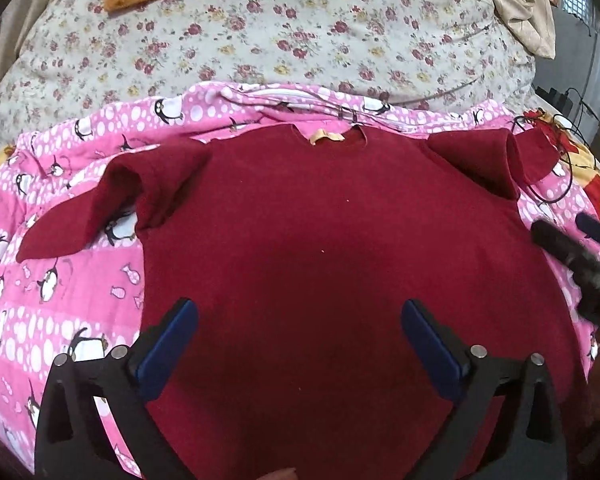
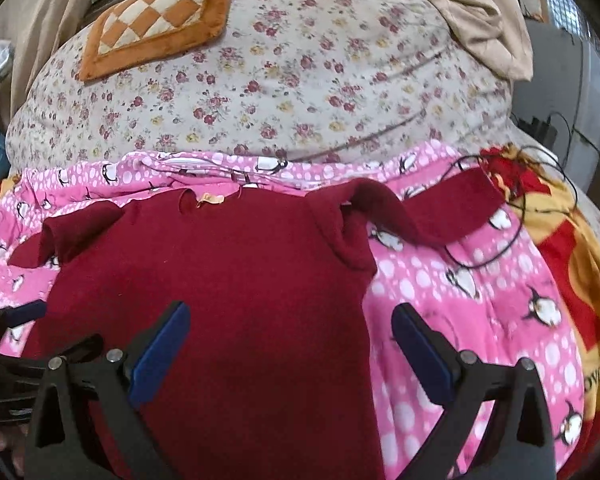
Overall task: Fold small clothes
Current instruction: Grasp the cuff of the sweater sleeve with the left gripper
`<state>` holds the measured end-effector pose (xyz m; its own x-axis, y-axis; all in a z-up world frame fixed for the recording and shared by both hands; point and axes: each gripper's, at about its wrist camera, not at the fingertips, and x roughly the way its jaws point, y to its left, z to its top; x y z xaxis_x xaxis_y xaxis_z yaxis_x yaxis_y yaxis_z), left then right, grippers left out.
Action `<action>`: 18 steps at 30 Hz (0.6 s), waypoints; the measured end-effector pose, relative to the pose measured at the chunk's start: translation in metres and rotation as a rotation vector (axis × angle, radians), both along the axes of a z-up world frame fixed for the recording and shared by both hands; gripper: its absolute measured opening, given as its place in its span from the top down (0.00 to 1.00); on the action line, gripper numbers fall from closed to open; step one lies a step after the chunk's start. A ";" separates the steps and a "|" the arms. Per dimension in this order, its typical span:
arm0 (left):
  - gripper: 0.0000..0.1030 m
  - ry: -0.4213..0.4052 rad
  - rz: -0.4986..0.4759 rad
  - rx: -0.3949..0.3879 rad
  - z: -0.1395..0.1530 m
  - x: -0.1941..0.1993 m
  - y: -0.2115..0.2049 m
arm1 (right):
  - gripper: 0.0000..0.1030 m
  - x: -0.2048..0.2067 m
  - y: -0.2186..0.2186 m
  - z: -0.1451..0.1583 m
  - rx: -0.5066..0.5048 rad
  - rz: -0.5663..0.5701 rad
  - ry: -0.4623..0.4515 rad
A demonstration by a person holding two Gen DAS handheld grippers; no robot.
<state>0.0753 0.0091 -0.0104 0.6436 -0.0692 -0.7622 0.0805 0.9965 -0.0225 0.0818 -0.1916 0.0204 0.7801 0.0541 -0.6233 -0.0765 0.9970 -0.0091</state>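
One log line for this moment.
shirt: flat on pink blanket, unfolded | left gripper: open above shirt | right gripper: open, over shirt edge

A shirt (image 1: pixel 320 240) lies spread on a blanket (image 1: pixel 60 312) below both grippers; a quilt (image 1: pixel 260 40) lies beyond.

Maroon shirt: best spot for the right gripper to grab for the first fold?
On the maroon shirt, take the long sleeve trailing onto the pink penguin blanket, near its cuff. It lies flat and clear of the body, so the right gripper, open, could come from above on the shirt's outer side.
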 end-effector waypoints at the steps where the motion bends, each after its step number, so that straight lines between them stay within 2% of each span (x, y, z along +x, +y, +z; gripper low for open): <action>1: 0.12 -0.008 0.002 0.003 0.000 0.000 0.000 | 0.01 0.001 0.000 -0.007 0.001 -0.008 0.012; 3: 0.12 -0.028 -0.001 0.007 0.001 0.000 -0.002 | 0.01 0.011 -0.003 -0.021 0.041 -0.022 0.108; 7: 0.12 -0.079 -0.008 0.019 0.005 -0.001 -0.004 | 0.01 0.017 -0.012 -0.028 0.080 -0.049 0.140; 9: 0.12 -0.101 -0.009 -0.021 0.011 0.000 0.005 | 0.01 0.022 -0.018 -0.035 0.107 -0.066 0.180; 11: 0.12 -0.093 -0.011 -0.103 0.018 0.007 0.021 | 0.01 0.028 -0.025 -0.042 0.133 -0.089 0.216; 13: 0.12 -0.095 0.010 -0.179 0.025 0.013 0.041 | 0.01 0.029 -0.026 -0.043 0.142 -0.095 0.212; 14: 0.12 -0.101 0.053 -0.239 0.032 0.018 0.060 | 0.01 0.027 -0.024 -0.042 0.141 -0.086 0.195; 16: 0.12 -0.097 0.084 -0.292 0.040 0.028 0.087 | 0.01 0.022 -0.016 -0.033 0.129 -0.035 0.139; 18: 0.12 -0.093 0.110 -0.275 0.045 0.040 0.119 | 0.01 0.015 -0.002 -0.028 0.102 0.031 0.099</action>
<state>0.1158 0.1284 0.0347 0.7251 -0.1904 -0.6618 -0.0135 0.9569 -0.2901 0.0970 -0.1939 -0.0079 0.7119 0.1446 -0.6873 -0.1031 0.9895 0.1015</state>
